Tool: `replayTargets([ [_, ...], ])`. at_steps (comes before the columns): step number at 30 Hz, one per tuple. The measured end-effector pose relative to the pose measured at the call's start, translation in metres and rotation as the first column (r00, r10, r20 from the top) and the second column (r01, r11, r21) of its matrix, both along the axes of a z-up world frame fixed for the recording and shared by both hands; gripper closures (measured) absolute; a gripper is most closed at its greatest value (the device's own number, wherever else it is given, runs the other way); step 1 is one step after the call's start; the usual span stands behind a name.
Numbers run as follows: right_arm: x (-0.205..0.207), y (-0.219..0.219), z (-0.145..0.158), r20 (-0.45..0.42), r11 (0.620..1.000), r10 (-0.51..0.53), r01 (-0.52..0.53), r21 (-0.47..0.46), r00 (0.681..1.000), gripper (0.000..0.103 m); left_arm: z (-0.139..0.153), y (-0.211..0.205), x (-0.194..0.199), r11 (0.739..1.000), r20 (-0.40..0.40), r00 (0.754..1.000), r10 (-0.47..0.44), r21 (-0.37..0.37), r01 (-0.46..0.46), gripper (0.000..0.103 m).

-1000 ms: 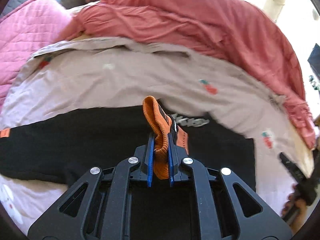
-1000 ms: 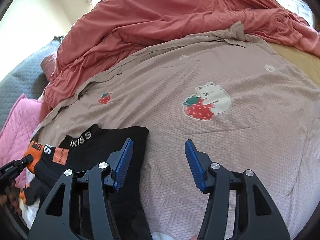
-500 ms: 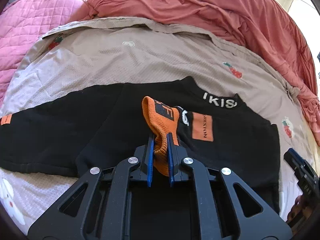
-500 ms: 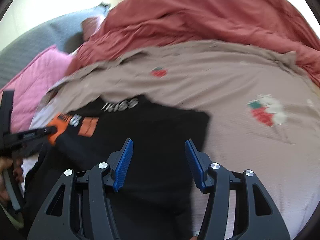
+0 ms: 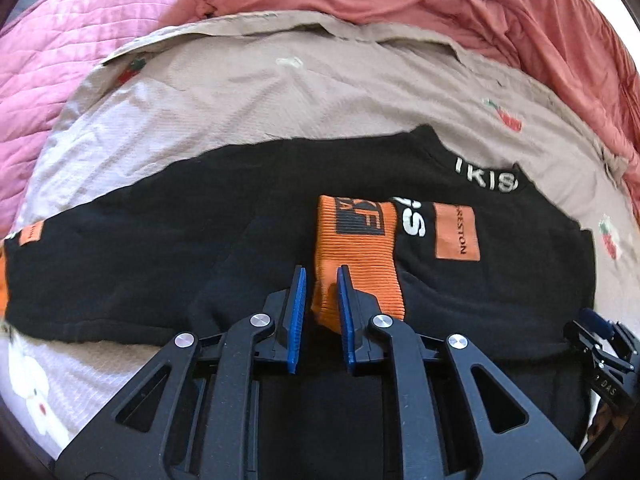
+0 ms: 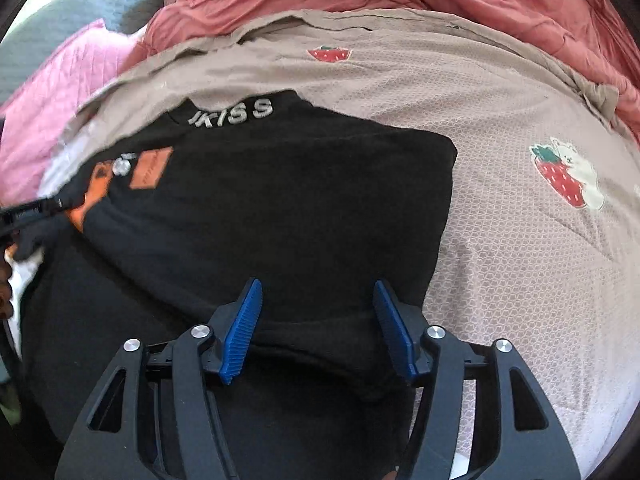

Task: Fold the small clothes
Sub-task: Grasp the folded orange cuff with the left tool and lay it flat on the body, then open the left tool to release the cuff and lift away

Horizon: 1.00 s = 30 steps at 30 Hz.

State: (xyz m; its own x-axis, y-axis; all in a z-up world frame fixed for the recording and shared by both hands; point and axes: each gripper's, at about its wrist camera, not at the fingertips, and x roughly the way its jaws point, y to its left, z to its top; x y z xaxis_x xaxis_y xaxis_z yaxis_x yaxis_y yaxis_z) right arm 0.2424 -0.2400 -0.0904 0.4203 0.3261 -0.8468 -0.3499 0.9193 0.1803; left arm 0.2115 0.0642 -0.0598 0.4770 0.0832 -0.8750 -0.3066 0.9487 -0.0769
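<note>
A black sweater (image 5: 160, 264) with orange patches and a white-lettered collar lies flat on the bed. One sleeve is folded across its chest, and the orange ribbed cuff (image 5: 356, 256) rests there. My left gripper (image 5: 321, 268) has the cuff's edge between its jaws. They are opening, and a thin gap shows beside the left pad. The left gripper (image 6: 32, 212) also shows at the edge of the right wrist view. My right gripper (image 6: 317, 281) hovers over the sweater (image 6: 300, 208) near its right edge. Its jaws are widening, with a low fabric ridge between them, not pinched.
A beige bed cover (image 6: 500, 260) with strawberry prints lies under the sweater. A rumpled red duvet (image 5: 440, 8) is heaped along the far side. A pink quilt (image 5: 80, 40) lies at the far left. The right gripper (image 5: 600, 344) sits at the sweater's right edge.
The left gripper lowered the cuff onto the sweater's chest, and its jaws parted slightly. The right gripper swung left from the bare bed cover to above the sweater and spread wider.
</note>
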Motion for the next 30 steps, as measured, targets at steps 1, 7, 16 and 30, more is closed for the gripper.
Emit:
replayTargets([
  [1,-0.001,-0.001,0.005,0.009,1.000,-0.002,0.002,0.028,1.000,0.039,0.005,-0.001,-0.003,1.000,0.012,1.000,-0.001,0.001,0.001,0.094],
  [7,-0.011,0.010,0.027,0.098,0.995,0.047,-0.055,0.080,0.994,0.031,0.027,-0.040,-0.014,0.993,0.063,0.991,-0.121,0.021,0.120,0.090],
  [16,-0.014,0.027,0.000,0.013,0.994,0.101,-0.100,-0.051,0.995,0.031,-0.033,-0.062,-0.005,0.987,-0.099,0.983,-0.156,0.007,0.158,0.072],
  [30,-0.020,0.027,0.022,0.067,0.992,0.101,-0.106,0.064,0.993,0.014,0.000,-0.047,-0.029,0.991,-0.016,0.994,-0.110,-0.072,0.109,0.042],
])
